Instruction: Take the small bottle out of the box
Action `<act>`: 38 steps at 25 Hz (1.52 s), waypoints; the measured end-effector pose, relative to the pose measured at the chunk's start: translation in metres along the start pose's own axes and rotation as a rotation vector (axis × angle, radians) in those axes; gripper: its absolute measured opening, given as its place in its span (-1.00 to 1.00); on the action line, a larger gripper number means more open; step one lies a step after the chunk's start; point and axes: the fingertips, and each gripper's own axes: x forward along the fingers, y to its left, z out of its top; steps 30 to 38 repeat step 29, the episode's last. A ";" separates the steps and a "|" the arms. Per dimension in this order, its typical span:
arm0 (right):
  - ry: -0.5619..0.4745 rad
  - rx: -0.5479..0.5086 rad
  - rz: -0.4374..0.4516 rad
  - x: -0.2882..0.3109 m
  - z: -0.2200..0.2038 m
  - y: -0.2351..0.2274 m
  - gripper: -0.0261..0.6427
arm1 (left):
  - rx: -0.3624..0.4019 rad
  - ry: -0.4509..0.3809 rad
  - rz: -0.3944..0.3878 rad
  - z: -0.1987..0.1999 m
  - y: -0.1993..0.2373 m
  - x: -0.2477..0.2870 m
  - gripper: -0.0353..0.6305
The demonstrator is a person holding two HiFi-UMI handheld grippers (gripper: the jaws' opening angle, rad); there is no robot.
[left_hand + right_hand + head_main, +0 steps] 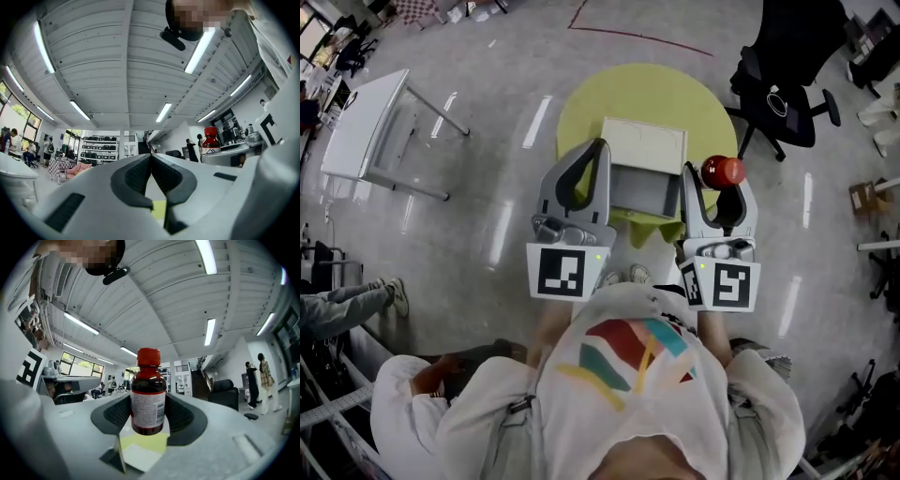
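The small dark bottle [722, 171] with a red cap and a white label is held upright in my right gripper [715, 176], just right of the open box [642, 155] on the round yellow table [581, 112]. In the right gripper view the bottle [148, 392] sits between the two dark pads of the right gripper [148, 401], which press its sides. My left gripper [598, 145] rests at the box's left side. In its own view the left gripper [151, 157] has its tips together with nothing between them, and the bottle [211, 140] shows off to the right.
A black office chair [787, 89] stands beyond the table at the right. A white folding table [366, 122] is at the far left, and a seated person's legs [337, 305] show at the left edge. A small cardboard box [865, 195] lies on the floor at the right.
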 end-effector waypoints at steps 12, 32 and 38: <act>0.032 -0.012 -0.004 -0.004 -0.006 0.000 -0.28 | -0.001 0.002 -0.005 0.001 -0.002 0.002 -0.85; 0.032 -0.032 -0.021 -0.009 -0.004 -0.004 -0.28 | -0.001 0.003 0.002 0.004 -0.002 0.000 -0.85; 0.032 -0.032 -0.021 -0.009 -0.004 -0.004 -0.28 | -0.001 0.003 0.002 0.004 -0.002 0.000 -0.85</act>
